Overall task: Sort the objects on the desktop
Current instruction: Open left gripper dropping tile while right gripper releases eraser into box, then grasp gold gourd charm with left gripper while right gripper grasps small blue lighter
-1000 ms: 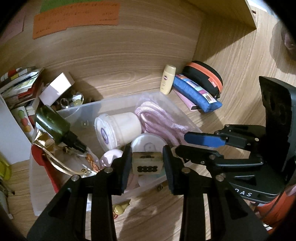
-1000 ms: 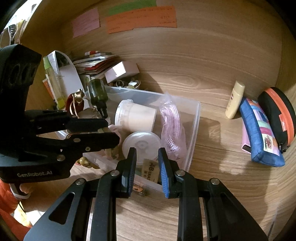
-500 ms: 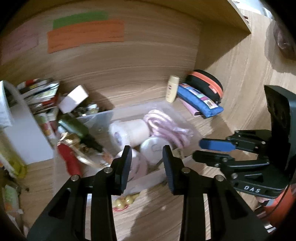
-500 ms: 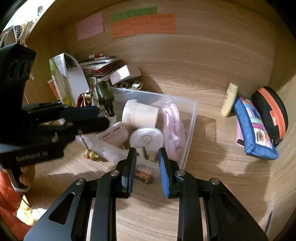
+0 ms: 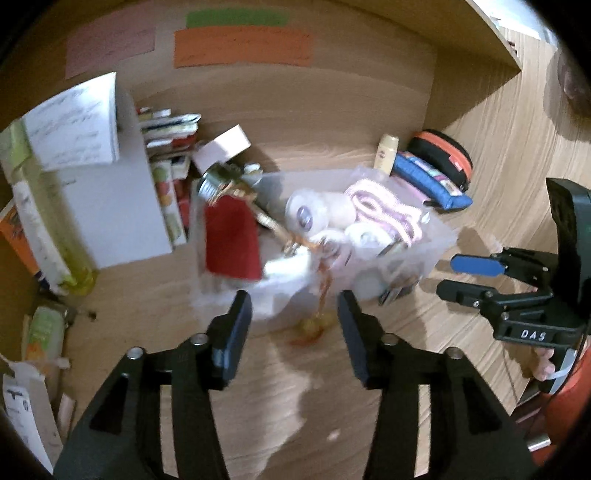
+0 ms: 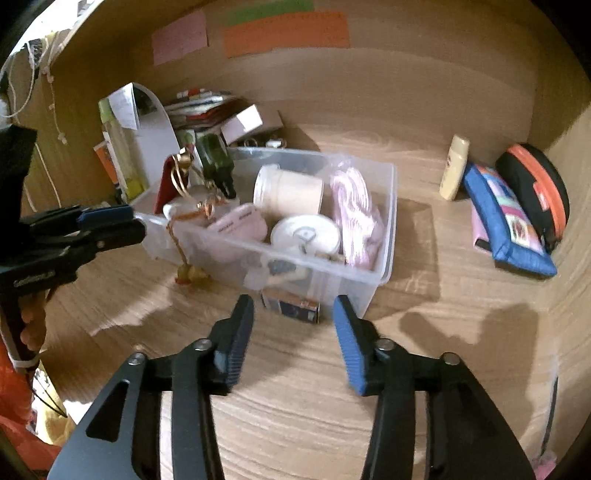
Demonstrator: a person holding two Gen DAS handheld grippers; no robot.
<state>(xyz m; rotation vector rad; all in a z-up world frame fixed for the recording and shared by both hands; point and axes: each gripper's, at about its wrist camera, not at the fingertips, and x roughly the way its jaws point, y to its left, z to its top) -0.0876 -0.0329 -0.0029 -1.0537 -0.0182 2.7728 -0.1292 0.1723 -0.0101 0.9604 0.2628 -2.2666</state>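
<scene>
A clear plastic bin (image 6: 384,221) stands on the wooden desk and holds a white jar (image 6: 288,190), a round white lid (image 6: 304,234), pink rope (image 6: 354,214), a green bottle (image 6: 216,162) and a red card with gold cord (image 6: 168,184). The bin also shows in the left wrist view (image 5: 436,247), blurred. A small box (image 6: 290,308) lies on the desk against the bin's front. My right gripper (image 6: 293,343) is open and empty, just in front of that box. My left gripper (image 5: 293,339) is open and empty, back from the bin's near side.
A blue pencil case (image 6: 506,221), a black and orange pouch (image 6: 535,188) and a cream tube (image 6: 454,166) lie at the right by the back wall. Books, a white file holder (image 6: 147,133) and a white box (image 6: 243,123) crowd the left. Sticky notes (image 6: 288,33) hang on the wall.
The left gripper has let go of the tile it held over the bin. Both grippers have pulled back from the bin and opened wide. The small box now lies in front of the bin.
</scene>
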